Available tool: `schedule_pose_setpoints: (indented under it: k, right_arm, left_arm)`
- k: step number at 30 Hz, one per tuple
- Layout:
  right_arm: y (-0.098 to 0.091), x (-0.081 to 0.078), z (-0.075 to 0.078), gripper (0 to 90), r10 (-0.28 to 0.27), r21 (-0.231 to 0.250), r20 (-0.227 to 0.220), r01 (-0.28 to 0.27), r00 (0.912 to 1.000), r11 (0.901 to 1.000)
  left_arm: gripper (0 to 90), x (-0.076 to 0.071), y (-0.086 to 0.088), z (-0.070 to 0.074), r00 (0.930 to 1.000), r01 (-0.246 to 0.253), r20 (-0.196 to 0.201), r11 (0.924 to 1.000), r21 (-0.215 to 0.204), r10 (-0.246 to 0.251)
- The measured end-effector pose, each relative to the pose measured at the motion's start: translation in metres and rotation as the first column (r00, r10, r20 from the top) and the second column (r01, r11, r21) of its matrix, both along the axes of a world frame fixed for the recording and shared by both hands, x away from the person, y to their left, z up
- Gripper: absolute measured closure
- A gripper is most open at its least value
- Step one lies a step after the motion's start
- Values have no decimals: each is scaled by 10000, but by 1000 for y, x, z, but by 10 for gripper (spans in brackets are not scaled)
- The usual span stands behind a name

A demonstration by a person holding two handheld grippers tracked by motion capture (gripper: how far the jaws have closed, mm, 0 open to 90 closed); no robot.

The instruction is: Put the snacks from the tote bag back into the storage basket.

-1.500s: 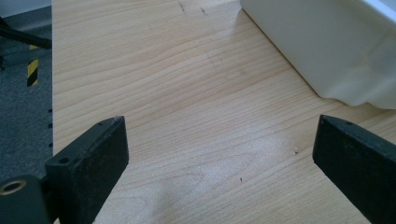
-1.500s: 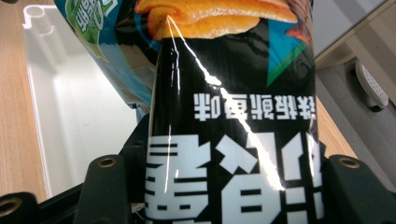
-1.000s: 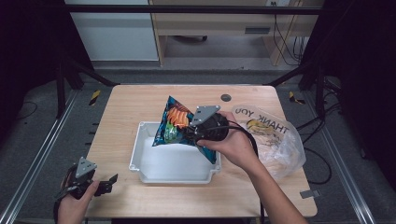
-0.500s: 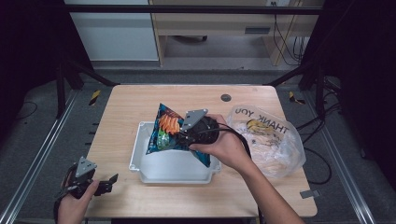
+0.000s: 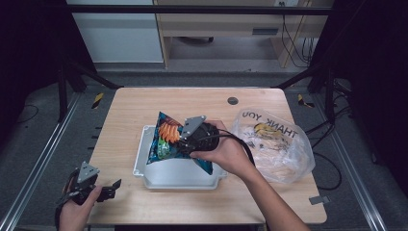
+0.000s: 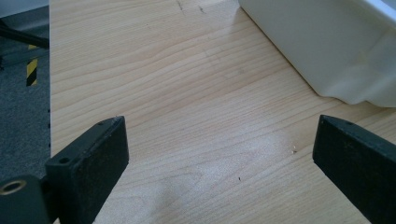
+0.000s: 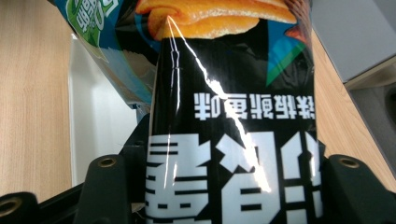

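Glossy chip bag, clamped in our right gripper, is hanging over the tray mid-table; next we're lowering and releasing it.

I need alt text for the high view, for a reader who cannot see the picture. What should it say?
A person's right gripper holds a blue snack bag over a white tray on a wooden table. A clear plastic bag printed "THANK YOU" lies to the tray's right. The left gripper rests at the table's near left corner.
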State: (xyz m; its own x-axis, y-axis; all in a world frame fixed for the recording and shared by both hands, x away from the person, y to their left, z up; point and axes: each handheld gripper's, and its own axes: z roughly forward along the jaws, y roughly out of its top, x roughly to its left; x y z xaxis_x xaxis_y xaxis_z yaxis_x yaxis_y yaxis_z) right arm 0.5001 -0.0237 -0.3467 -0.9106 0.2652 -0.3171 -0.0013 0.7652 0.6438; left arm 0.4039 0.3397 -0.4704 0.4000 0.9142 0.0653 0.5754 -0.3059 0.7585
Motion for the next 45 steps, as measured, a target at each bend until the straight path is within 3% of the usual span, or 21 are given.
schedule_pose_setpoints:
  k: [20, 45]
  right_arm:
    - [13, -3, -13, 415, 305, -252, -232, -311, 9993, 9992]
    - [21, -1, -45, 415, 382, -612, -768, -430, 9963, 9972]
  left_arm:
    - [33, 0, 0, 0, 10000, -3, -44, 10000, 24, 3]
    - [34, 0, 0, -1, 10000, 63, -65, 10000, 53, -62]
